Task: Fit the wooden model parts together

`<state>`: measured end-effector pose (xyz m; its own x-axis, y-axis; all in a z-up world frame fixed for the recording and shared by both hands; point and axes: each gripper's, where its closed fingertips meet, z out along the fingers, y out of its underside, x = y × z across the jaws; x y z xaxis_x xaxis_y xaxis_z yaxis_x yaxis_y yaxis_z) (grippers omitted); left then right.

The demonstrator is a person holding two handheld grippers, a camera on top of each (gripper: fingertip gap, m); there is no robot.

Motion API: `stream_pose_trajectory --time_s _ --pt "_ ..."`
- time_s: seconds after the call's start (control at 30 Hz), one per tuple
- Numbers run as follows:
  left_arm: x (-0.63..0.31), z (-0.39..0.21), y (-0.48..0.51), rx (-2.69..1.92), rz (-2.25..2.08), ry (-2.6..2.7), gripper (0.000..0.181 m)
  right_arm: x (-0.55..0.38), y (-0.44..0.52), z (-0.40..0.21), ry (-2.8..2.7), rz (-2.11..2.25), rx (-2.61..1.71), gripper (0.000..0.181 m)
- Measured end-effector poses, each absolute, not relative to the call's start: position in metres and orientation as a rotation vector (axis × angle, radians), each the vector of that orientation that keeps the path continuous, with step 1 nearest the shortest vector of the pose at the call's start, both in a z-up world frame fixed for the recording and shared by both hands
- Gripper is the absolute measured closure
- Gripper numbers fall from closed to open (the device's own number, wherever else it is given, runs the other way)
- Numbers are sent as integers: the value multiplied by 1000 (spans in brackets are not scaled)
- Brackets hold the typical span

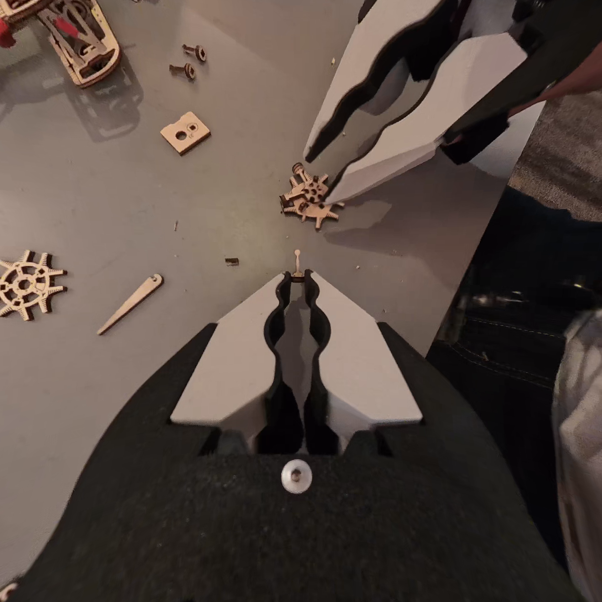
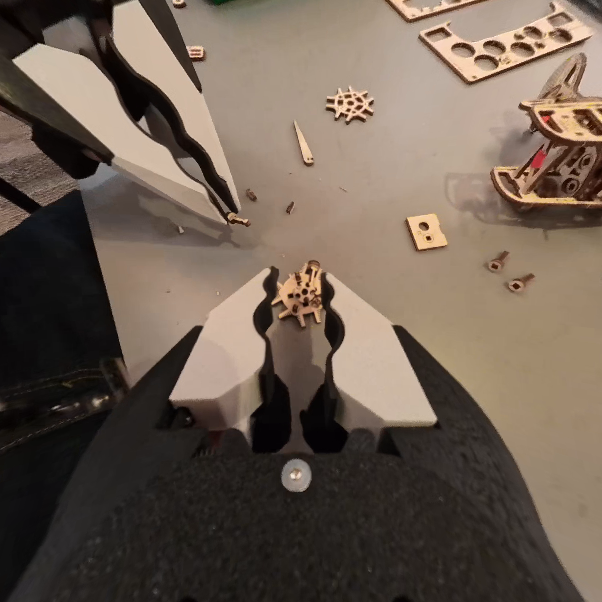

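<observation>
My left gripper (image 1: pixel 297 277) is shut on a small wooden pin (image 1: pixel 296 262) and holds it just above the grey table (image 1: pixel 97 195). It also shows in the right wrist view (image 2: pixel 233 216) with the pin (image 2: pixel 240 222) sticking out of its tips. My right gripper (image 2: pixel 299 273) is closed around a small spoked wheel assembly (image 2: pixel 301 293) resting on the table, with both fingers touching it. In the left wrist view the right gripper (image 1: pixel 319 179) sits on that assembly (image 1: pixel 308 198), a short way beyond the pin.
A second spoked wheel (image 1: pixel 26 285), a pointed wooden sliver (image 1: pixel 130 304), a square plate with holes (image 1: pixel 185 132) and two small bolts (image 1: pixel 195 52) lie loose. A partly built wooden model (image 2: pixel 553 156) and cut-out sheets (image 2: pixel 505 45) stand farther off. The table edge and a person's legs (image 1: pixel 521 325) are close by. The left gripper's tips are roughly 7 centimeters from the right gripper's. The pointed wooden sliver (image 1: pixel 130 304) is about 11 centimeters from my left fingertips. My right wrist view (image 2: pixel 300 140) looks at it from another angle.
</observation>
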<state>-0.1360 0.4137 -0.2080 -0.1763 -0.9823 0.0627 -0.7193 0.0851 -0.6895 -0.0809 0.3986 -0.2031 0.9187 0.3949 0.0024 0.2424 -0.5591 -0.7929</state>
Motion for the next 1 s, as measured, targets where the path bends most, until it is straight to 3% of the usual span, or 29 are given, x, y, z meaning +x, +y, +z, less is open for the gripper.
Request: stream_pose_trajectory --time_s 0.3,0.47,1.0 --pt "-136 -208 415 -1686 -917 1940 175 -80 399 -224 -499 125 -2310 158" --pt "-137 -213 413 -1664 -884 1978 175 -80 400 -224 -482 133 -2327 168" --pt "-136 -212 409 -1662 -892 1985 175 -76 402 -226 -208 303 -2439 159"
